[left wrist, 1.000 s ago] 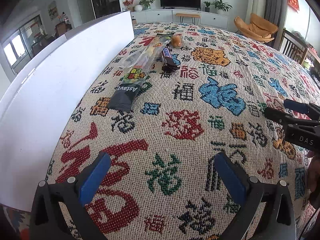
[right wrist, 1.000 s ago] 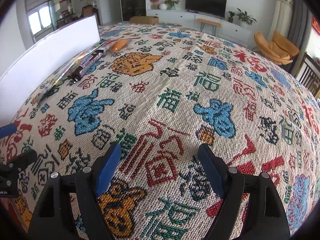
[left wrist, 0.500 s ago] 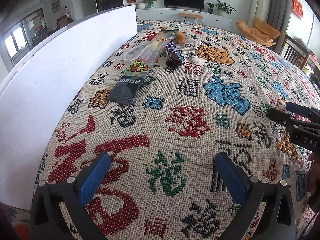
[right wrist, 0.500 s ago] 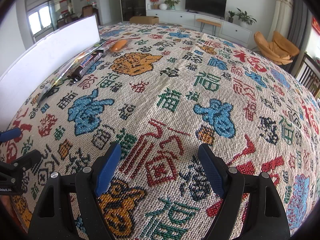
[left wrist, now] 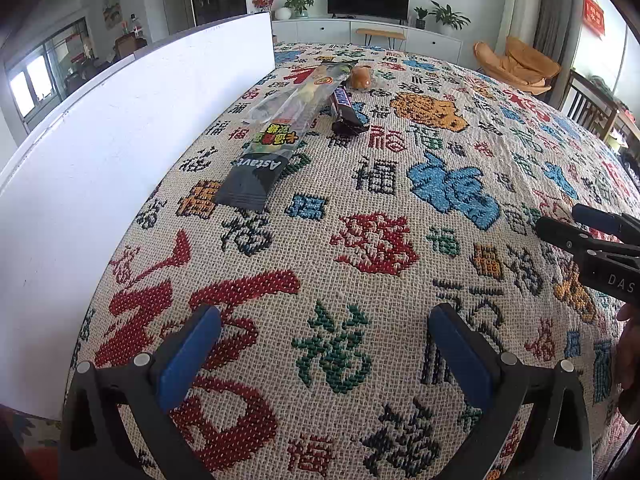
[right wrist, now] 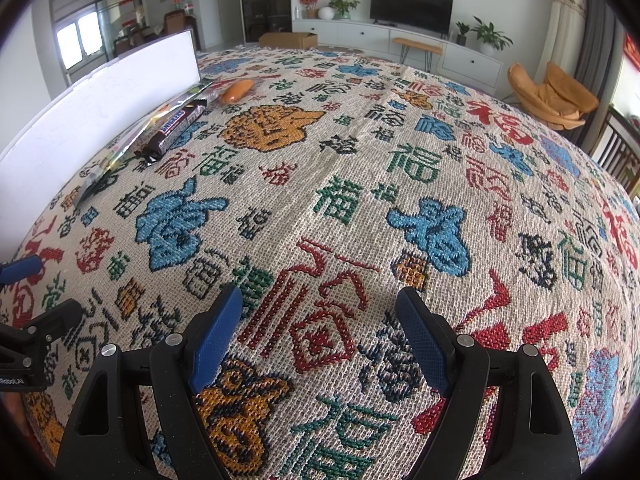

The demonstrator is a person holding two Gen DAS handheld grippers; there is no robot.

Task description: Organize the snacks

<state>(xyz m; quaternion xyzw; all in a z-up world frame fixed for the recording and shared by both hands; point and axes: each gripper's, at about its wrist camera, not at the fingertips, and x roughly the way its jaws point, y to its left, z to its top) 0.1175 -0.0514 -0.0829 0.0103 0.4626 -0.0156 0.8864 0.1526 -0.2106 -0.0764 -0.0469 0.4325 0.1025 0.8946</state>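
I have both claws hovering over the patterned cloth (left wrist: 384, 240) with nothing in them. The left gripper (left wrist: 324, 344) has its blue pads (left wrist: 188, 356) spread wide apart over bare weave, and the right gripper (right wrist: 318, 332) is just as wide, also empty. The snacks are all well ahead of the left claw and off to its left, lined up along the white board (left wrist: 120, 152): a long black candy packet (left wrist: 276, 136) nearest, a dark chocolate bar (left wrist: 346, 112) just beside it on the right, and a small orange snack (left wrist: 360, 77) beyond that. From the right claw they sit far ahead and to the left, the chocolate bar (right wrist: 174, 130) touching or overlapping the edge of the packet.

My worry is the reach. The packet is flat and slippery-looking, so I judge that pads coming down on it could skid it along the cloth or shove it against the board instead of pinching it. Its clear end seems to lie close to the chocolate bar, so a careless close might catch both. The coarse weave could also snag a fingertip, and the two claws are near enough to bump if I swing both left
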